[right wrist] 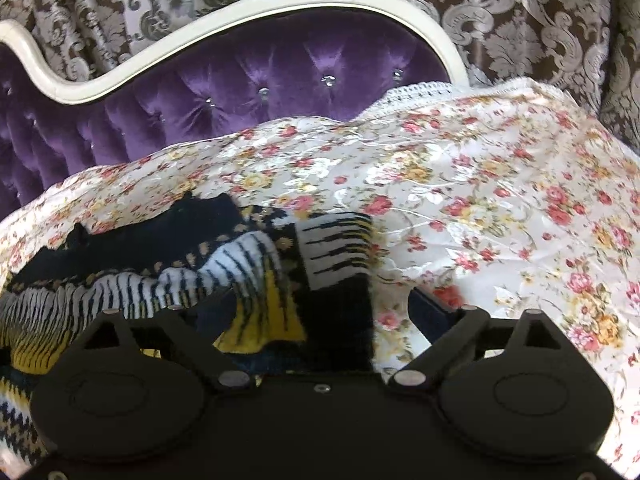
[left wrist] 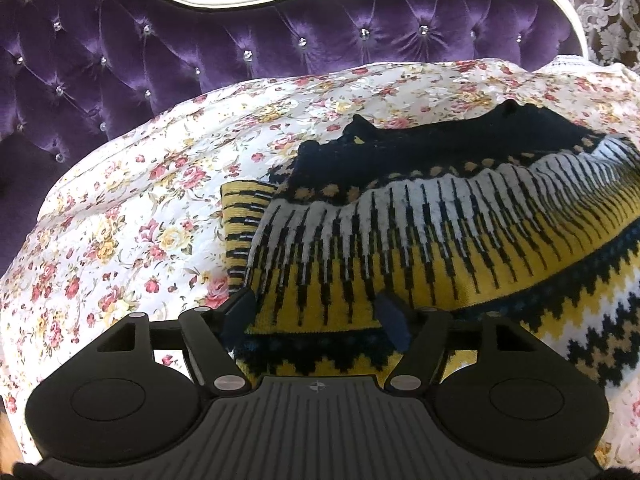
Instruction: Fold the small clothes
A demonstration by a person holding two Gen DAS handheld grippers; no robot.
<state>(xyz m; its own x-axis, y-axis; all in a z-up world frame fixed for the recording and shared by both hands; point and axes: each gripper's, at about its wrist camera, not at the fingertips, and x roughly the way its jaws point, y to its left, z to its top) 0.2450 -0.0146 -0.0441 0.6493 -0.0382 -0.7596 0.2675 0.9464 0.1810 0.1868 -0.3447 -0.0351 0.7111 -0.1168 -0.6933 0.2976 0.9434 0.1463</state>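
Observation:
A knitted sweater (left wrist: 420,232) in yellow, white and black lies on the floral bedspread (left wrist: 120,220). Its black collar end points toward the headboard. My left gripper (left wrist: 316,312) is open, its fingers (left wrist: 240,312) straddling the sweater's left lower edge, low over it. In the right wrist view the sweater (right wrist: 240,264) lies at left and centre. My right gripper (right wrist: 320,312) is open, with the sweater's right edge between its fingers (right wrist: 428,312). I cannot tell whether the pads touch the knit.
A purple tufted headboard (left wrist: 200,52) with a cream frame (right wrist: 240,12) stands behind the bed. Patterned brown and silver curtains (right wrist: 520,20) hang beyond it. The bedspread (right wrist: 500,200) stretches to the right of the sweater.

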